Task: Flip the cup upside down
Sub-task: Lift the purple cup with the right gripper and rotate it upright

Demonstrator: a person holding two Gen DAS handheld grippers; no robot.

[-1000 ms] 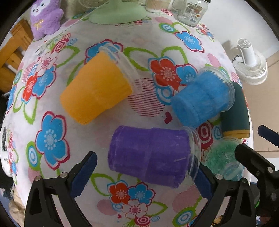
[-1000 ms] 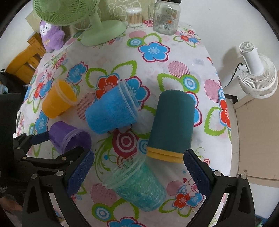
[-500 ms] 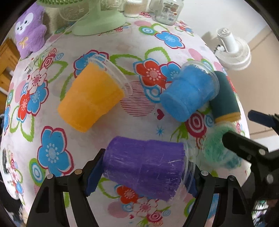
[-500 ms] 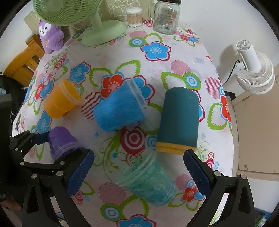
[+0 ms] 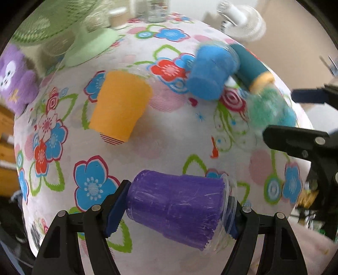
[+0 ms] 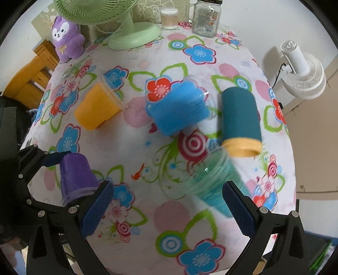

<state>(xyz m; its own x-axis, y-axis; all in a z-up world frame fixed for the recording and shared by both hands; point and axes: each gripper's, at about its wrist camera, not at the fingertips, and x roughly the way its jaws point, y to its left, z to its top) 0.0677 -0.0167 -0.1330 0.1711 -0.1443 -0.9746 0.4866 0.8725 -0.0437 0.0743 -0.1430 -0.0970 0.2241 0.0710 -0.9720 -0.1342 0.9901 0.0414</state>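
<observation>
My left gripper (image 5: 173, 213) is shut on a purple cup (image 5: 177, 209), gripping it end to end between base and clear rim, and holds it above the flowered tablecloth. In the right wrist view the purple cup (image 6: 76, 175) stands base up, rim down, in that gripper. My right gripper (image 6: 166, 209) is open and empty, above the cloth beside a teal-green cup (image 6: 215, 186) that lies on its side. An orange cup (image 5: 120, 107), a blue cup (image 5: 211, 72) and a dark teal cup with a yellow rim (image 6: 240, 120) also lie on their sides.
At the table's far edge stand a green fan (image 6: 131, 31), a purple plush toy (image 6: 65, 40), a glass jar (image 6: 207, 19) and a cotton-swab tub (image 6: 169, 18). A white fan (image 6: 304, 72) stands off the table's right edge. A wooden chair (image 6: 27, 80) is at left.
My left gripper closed on the purple cup, lifted it off the cloth and turned it from lying sideways toward rim down. My right gripper stayed open and shifted a little.
</observation>
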